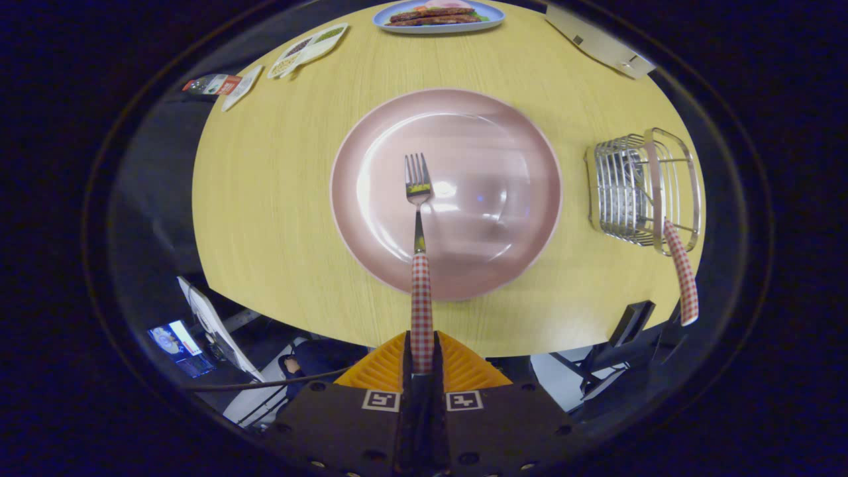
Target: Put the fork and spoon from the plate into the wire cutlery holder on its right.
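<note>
Gripper view, tongs clamping fork, above plate

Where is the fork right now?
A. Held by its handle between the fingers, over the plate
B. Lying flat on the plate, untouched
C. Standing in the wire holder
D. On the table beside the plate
A: the fingers are shut on the fork handle, tines out over the plate.

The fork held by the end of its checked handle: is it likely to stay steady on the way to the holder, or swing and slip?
The fork looks stiff, so it should not droop. The gripper is shut on the handle's far end, so the metal head out front may lever it downward. The smooth handle might twist if bumped against the wire cutlery holder.
</note>
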Available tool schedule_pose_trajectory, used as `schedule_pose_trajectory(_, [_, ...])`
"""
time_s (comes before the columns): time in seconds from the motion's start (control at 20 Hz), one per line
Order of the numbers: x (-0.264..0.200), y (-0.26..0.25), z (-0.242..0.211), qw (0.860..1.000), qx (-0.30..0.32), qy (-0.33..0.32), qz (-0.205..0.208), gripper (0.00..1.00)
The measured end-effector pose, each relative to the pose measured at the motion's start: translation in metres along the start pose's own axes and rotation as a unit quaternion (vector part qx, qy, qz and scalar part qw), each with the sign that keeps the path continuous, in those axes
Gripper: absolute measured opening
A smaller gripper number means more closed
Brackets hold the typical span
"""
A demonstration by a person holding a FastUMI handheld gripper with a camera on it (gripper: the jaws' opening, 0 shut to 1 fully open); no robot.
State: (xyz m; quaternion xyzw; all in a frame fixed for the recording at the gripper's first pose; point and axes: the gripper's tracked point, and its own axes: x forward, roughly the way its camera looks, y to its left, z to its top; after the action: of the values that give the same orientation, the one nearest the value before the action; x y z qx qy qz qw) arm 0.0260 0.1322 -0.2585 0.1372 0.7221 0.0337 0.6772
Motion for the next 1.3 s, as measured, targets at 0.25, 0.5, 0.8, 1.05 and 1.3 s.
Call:
schedule_pose_trajectory(0.25, [-0.020,-0.010,0.002,1.000,0.006,-0.015,0.006,0.01])
schedule_pose_trajectory(0.5, [-0.039,-0.015,-0.009,1.000,0.002,-0.012,0.017,0.01])
schedule_pose_trajectory(0.8, [-0.099,-0.037,-0.027,0.998,0.014,-0.049,0.027,0.01])
schedule_pose_trajectory(1.05, [-0.140,-0.090,-0.037,0.994,0.079,-0.073,0.027,0.00])
schedule_pose_trajectory(1.3, [-0.145,-0.140,-0.040,0.988,0.142,-0.050,0.018,0.01])
